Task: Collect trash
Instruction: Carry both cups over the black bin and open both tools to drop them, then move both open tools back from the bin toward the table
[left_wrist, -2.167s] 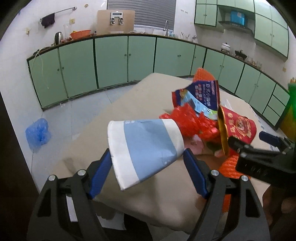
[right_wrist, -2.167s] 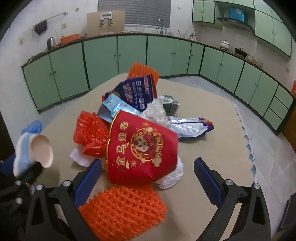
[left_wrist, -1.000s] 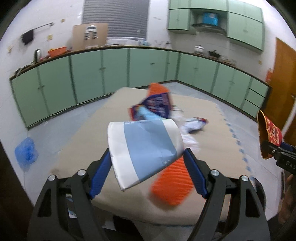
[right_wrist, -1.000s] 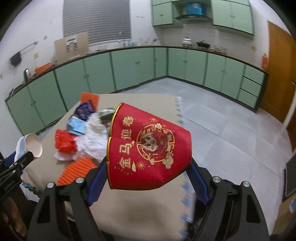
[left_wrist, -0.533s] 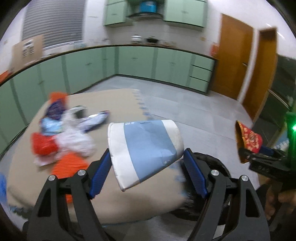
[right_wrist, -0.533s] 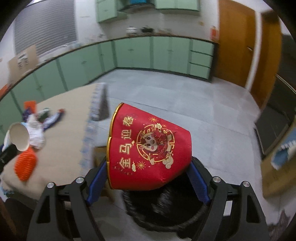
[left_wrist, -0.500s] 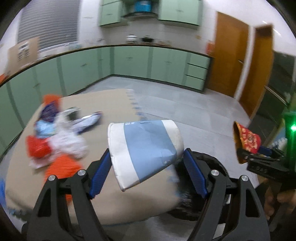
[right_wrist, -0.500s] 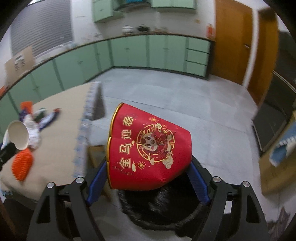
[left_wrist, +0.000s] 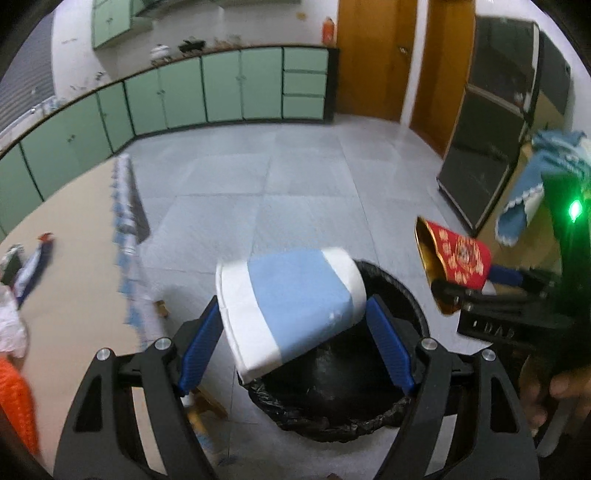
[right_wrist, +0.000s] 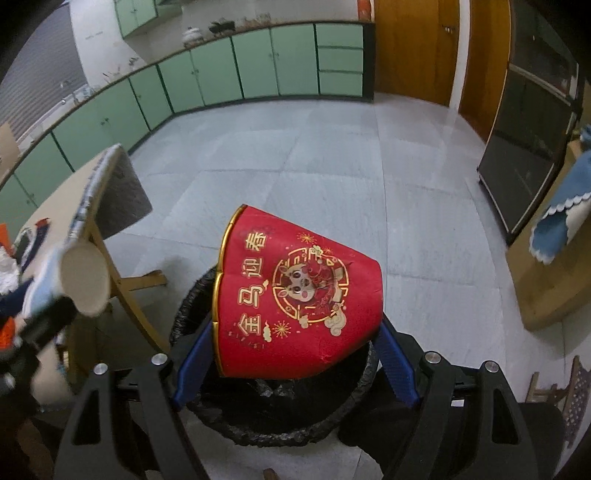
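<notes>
A white and light-blue paper cup (left_wrist: 288, 295) lies sideways between the blue pads of my left gripper (left_wrist: 293, 306), whose jaws are closing on it. It hangs over the near-left rim of a black-lined trash bin (left_wrist: 325, 428) on the floor. My right gripper (right_wrist: 295, 328) is shut on a squashed red paper cup (right_wrist: 299, 291) with gold print, held above the same bin (right_wrist: 266, 432). The red cup (left_wrist: 458, 258) also shows at the right of the left wrist view, and the blue cup's open mouth (right_wrist: 83, 280) at the left of the right wrist view.
The beige table (left_wrist: 66, 229) stands left of the bin, with wrappers (left_wrist: 33, 258) and an orange net (left_wrist: 14, 406) on it. Its wooden legs (right_wrist: 122, 280) are close to the bin. Grey tiled floor, green cabinets (right_wrist: 258, 62) and wooden doors lie beyond.
Both grippers have swung away from the table and tipped down over the black bin. Each still carries its cup. The table trash has slid to the left edge of the views.
</notes>
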